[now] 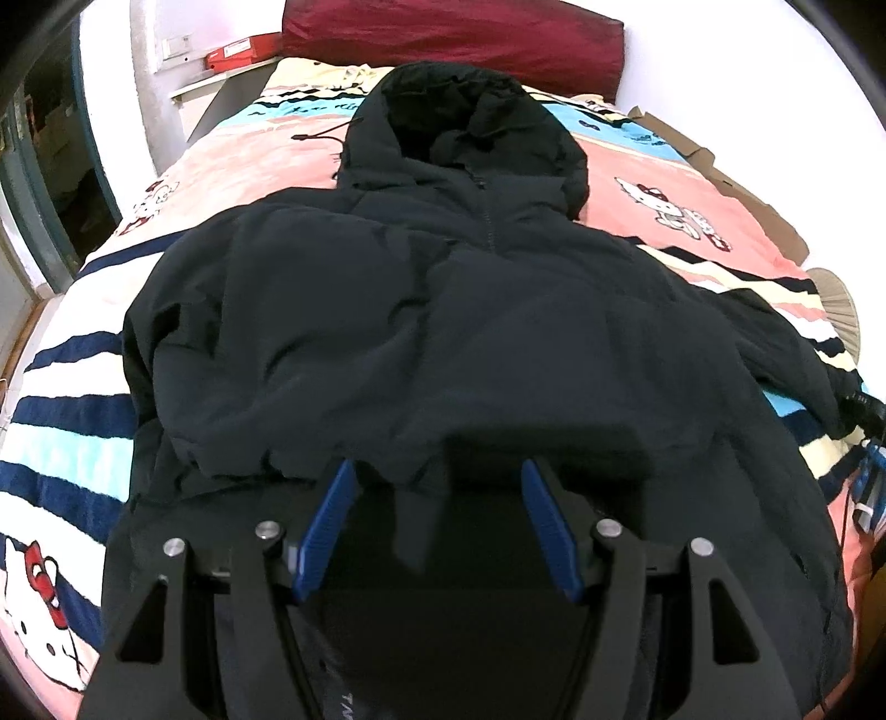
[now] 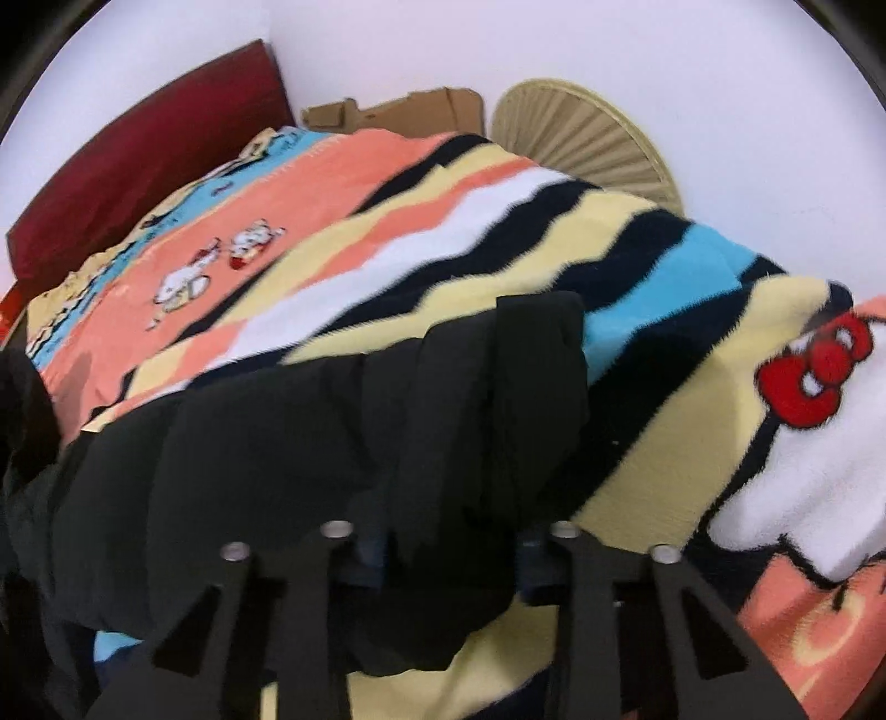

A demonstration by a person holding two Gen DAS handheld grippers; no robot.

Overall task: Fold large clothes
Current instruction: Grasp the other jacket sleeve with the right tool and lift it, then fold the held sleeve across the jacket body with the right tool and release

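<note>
Nearest in the left wrist view, left gripper point(image 1: 437, 471) spread wide above the black hooded jacket point(image 1: 443, 332), blue pads point(image 1: 326, 526) well apart, a fold of dark fabric lying between them but not pinched. Partial white lettering on the gripper body at the bottom edge, unreadable. Jacket laid flat and front-up on a striped Hello Kitty blanket point(image 1: 61, 443), one sleeve folded across the chest, hood point(image 1: 465, 122) pointing away toward a dark red headboard point(image 1: 454, 33). Bare blanket showing on both sides of the jacket and beyond the hood. Red box point(image 1: 243, 52) on a white shelf at far left; label unreadable. In the right wrist view, right gripper point(image 2: 448, 554) closed on jacket sleeve point(image 2: 498, 415), black cloth bunched between the fingers and hiding the pads. Past it, open blanket point(image 2: 387, 221), then flattened cardboard point(image 2: 398, 113) and a cream fan point(image 2: 587, 144) against the white wall.
</note>
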